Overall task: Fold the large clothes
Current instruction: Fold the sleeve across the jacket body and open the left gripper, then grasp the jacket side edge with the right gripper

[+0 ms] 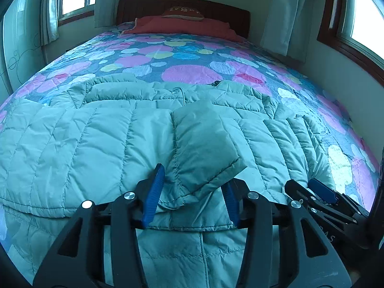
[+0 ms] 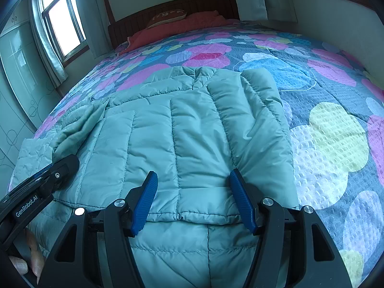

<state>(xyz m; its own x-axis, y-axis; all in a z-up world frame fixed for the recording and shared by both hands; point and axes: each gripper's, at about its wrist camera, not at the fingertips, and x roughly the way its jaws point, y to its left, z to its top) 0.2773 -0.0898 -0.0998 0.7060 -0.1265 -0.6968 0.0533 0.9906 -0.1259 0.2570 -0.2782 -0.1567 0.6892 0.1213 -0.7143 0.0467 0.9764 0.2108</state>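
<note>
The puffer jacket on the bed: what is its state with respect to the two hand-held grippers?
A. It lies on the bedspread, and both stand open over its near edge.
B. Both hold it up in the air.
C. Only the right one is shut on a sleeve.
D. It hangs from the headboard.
A: the green puffer jacket lies on the patterned bedspread, and the left hand-held gripper and the right hand-held gripper both have their fingers spread apart over its near edge.

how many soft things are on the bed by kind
puffer jacket: 1
patterned bedspread: 1
red blanket: 1
pillow: 1
total: 4
</note>
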